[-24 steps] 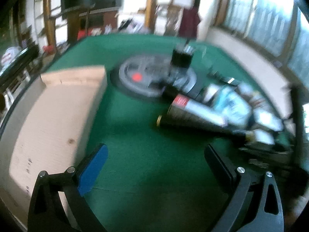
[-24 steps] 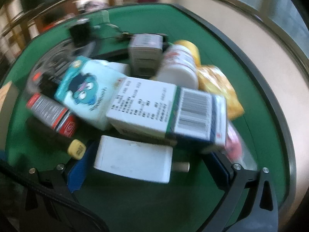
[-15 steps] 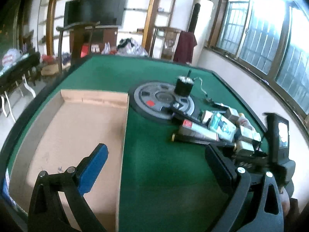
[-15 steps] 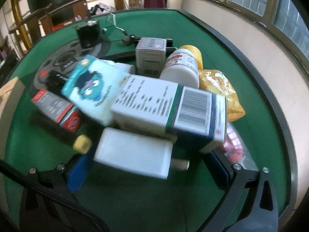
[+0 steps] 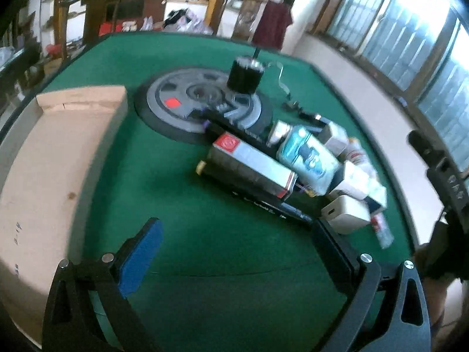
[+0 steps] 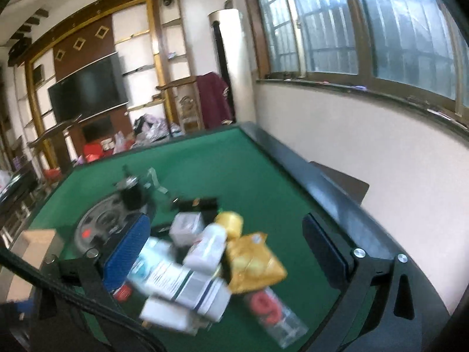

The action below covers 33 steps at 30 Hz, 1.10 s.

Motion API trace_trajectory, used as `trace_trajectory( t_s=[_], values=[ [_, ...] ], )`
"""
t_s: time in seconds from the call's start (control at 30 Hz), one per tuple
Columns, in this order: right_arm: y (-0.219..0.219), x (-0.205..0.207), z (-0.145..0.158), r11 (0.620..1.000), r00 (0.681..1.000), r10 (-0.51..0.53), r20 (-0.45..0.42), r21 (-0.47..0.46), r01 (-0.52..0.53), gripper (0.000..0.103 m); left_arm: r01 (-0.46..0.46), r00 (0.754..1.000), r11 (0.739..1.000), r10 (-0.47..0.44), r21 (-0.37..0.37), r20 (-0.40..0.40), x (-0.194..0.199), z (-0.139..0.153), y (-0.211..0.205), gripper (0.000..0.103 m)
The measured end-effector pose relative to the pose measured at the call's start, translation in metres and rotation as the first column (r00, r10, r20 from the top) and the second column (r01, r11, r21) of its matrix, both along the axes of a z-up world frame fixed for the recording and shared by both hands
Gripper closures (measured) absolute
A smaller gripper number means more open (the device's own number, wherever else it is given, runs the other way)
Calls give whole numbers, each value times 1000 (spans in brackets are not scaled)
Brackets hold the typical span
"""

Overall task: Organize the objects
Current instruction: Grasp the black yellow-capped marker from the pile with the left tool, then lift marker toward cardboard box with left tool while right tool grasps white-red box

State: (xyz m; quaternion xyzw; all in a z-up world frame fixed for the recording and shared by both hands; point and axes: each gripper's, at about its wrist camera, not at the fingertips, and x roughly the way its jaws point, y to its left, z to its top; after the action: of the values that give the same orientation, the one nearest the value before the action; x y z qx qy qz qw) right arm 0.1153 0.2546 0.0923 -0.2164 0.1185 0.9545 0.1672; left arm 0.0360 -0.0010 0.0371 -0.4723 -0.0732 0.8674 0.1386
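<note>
Your right claw (image 6: 228,252) has tipped up off the jumbled pile of boxes and bottles (image 6: 205,267) on the green tabletop (image 6: 263,187); both claws gape wide, empty, left claw (image 5: 237,252) near the shallow cardboard tray (image 5: 52,158). Nothing sorted yet.

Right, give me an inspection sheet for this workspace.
Surface: green felt table, dark rim.
Job's things: pile of boxes and bottles; cardboard box at left, inside bare where seen.
Clutter: grey weight plate with a black cylinder on it.
Grippers: left tongs and right tongs open, holding nothing.
Cables: pale cable beside the cylinder.
Surroundings: windows, television.
</note>
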Motion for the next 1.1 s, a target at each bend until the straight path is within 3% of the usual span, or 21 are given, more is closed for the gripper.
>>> trace_trajectory(
  t_s=[0.1,0.2,0.33,0.4,0.47,0.5,0.57,0.63,0.73,0.97,1.03,1.1],
  values=[
    [8,-4,-9,999,999,-34,23,-23,34,0,-45,999,999,45,-23,24,-5,-9,16,5],
    [11,-4,-6,999,1000,-13,-3,-37,13,0,-97,995,987,95,-129,-23,-14,-13,36,5],
    [11,-1,-6,1000,1000,-1,-5,-30,1,0,-110,993,949,95,-294,-66,-23,-25,58,4],
    [12,-1,-8,999,1000,2,-7,-35,-2,0,-114,991,918,77,-379,-112,-19,-25,63,4],
    [14,-2,-9,999,1000,6,3,-47,-6,0,-82,994,901,45,-426,-97,-18,-29,59,10],
    [13,-3,-10,999,1000,6,8,-48,-6,0,-73,996,899,41,-432,-82,-17,-32,52,15],
    [13,-5,-11,998,1000,10,16,-57,-9,0,-60,997,920,40,-387,-59,-12,-31,31,35],
    [13,-6,-12,998,1000,15,16,-62,-14,0,-53,999,940,48,-338,-24,-9,-29,13,47],
    [10,-7,-13,998,1000,17,26,-59,-16,0,-46,999,963,50,-266,9,-10,-32,-1,47],
    [7,-12,-17,1000,998,3,55,-28,-1,0,-1,999,949,-15,-314,-48,-7,-30,16,47],
    [6,-15,-19,1000,998,3,67,-20,-2,0,-4,999,961,-10,-278,-48,-8,-30,12,48],
    [5,-17,-20,1000,997,6,74,-13,-5,0,-7,999,972,-4,-234,-50,-7,-28,5,66]
  ],
)
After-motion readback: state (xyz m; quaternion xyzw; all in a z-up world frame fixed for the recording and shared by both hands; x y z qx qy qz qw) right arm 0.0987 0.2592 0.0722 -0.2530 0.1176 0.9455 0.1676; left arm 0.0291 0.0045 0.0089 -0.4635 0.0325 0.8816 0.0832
